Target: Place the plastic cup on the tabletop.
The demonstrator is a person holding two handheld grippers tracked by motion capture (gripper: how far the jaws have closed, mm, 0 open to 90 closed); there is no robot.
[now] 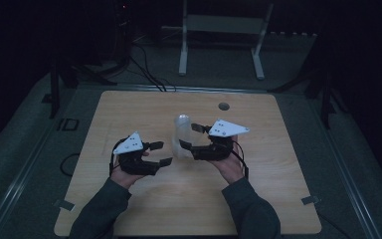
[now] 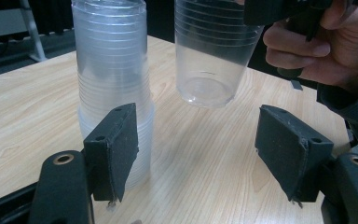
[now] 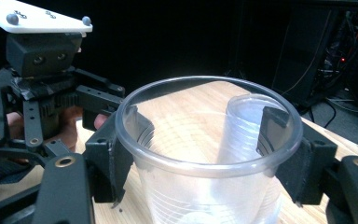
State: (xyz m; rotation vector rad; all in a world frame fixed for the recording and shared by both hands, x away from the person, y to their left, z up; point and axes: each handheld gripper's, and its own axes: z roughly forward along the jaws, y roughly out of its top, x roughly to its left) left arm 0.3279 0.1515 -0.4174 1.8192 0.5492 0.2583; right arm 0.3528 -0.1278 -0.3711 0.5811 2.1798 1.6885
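clear cup [image 3: 205, 154] in right claw [image 3: 205, 140]

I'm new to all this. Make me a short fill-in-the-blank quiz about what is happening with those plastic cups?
1. The right gripper is shut on a single clear ____.
2. That cup hangs in the ____, above the table.
3. The stack of cups stands ____ on the wood.
4. The left gripper has its jaws ____, gripping nothing.

Missing words: cup; air; upright; open
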